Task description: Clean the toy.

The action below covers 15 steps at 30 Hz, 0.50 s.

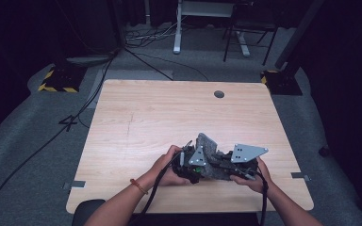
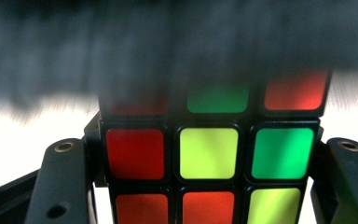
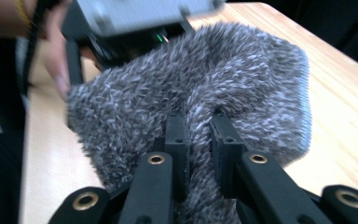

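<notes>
Pale wood of the counter (image 1: 136, 117) lay under two hand-held grippers that met near its front edge, with dark floor and cables beyond. Nearest the person, the left gripper (image 2: 205, 154) had its jaws pressed against both sides of a puzzle cube (image 2: 208, 154) of red, green and yellow squares, while the right gripper (image 3: 198, 140) had its jaws pinching a fold of a fuzzy grey cloth (image 3: 242, 74). Farther off, that cloth draped over the cube's top, partly hiding it.
</notes>
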Motion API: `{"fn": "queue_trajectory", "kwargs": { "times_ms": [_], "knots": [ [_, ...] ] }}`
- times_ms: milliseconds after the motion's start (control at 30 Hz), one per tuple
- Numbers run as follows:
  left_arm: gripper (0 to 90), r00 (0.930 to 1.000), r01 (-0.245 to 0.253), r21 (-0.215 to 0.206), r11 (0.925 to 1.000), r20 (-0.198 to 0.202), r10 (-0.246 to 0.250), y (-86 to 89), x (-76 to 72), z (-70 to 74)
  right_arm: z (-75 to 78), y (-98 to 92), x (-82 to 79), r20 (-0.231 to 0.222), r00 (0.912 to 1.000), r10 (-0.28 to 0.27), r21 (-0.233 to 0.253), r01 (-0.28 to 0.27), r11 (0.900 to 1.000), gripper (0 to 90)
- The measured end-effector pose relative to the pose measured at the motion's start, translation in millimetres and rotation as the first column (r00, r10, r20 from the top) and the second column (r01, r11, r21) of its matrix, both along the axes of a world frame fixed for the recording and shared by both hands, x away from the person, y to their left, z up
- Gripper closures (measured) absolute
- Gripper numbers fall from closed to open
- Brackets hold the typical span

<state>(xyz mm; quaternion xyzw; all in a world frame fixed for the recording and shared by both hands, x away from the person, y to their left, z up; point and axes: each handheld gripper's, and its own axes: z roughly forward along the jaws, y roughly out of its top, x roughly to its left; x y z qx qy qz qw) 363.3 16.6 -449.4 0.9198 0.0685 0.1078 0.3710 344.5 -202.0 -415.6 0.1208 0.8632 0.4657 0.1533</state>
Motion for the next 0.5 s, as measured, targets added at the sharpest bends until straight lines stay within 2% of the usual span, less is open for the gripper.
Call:
{"fn": "queue_trajectory", "kwargs": {
  "times_ms": [100, 133, 167, 200, 333, 433, 500],
  "knots": [
    [33.5, 0.9999, -0.010, -0.006, 0.9999, 0.003, 0.010, 4.1, 0.3, 4.4, -6.7, -8.5, 8.1, -0.049, 0.9986, -0.018, -0.020, 0.017, 1.000, 79.8],
    [33.5, 0.9999, -0.010, -0.006, 0.9999, 0.003, 0.010, 4.1, 0.3, 4.4, -9.1, -10.6, 9.6, -0.060, 0.9981, -0.017, -0.042, 0.015, 0.999, 79.8],
    [33.5, 0.9998, -0.019, -0.024, 0.9995, -0.003, 0.019, 7.0, 1.6, 5.9, -11.1, -12.3, 10.0, -0.066, 0.9976, -0.021, -0.047, 0.018, 0.999, 79.8],
    [33.5, 0.9998, -0.018, -0.024, 0.9996, -0.005, 0.018, 7.4, 2.1, 6.2, -11.8, -13.5, 9.9, -0.073, 0.9972, -0.018, -0.042, 0.015, 0.999, 79.8],
    [33.5, 0.9998, -0.018, -0.007, 0.9998, 0.004, 0.018, 4.8, 1.6, 5.1, -8.0, -10.4, 5.1, -0.057, 0.9983, 0.003, -0.024, -0.004, 1.000, 79.9],
    [33.5, 1.0000, -0.005, 0.014, 0.9999, 0.007, 0.004, -1.2, -0.7, 0.7, 0.9, -1.5, -3.5, -0.019, 0.9994, 0.031, 0.016, -0.030, 0.999, 79.8],
    [33.5, 0.9999, -0.001, 0.018, 0.9998, 0.010, 0.001, -2.4, -1.7, 0.3, 2.7, 1.0, -4.7, -0.010, 0.9995, 0.030, 0.017, -0.030, 0.999, 79.8]
  ]
}}
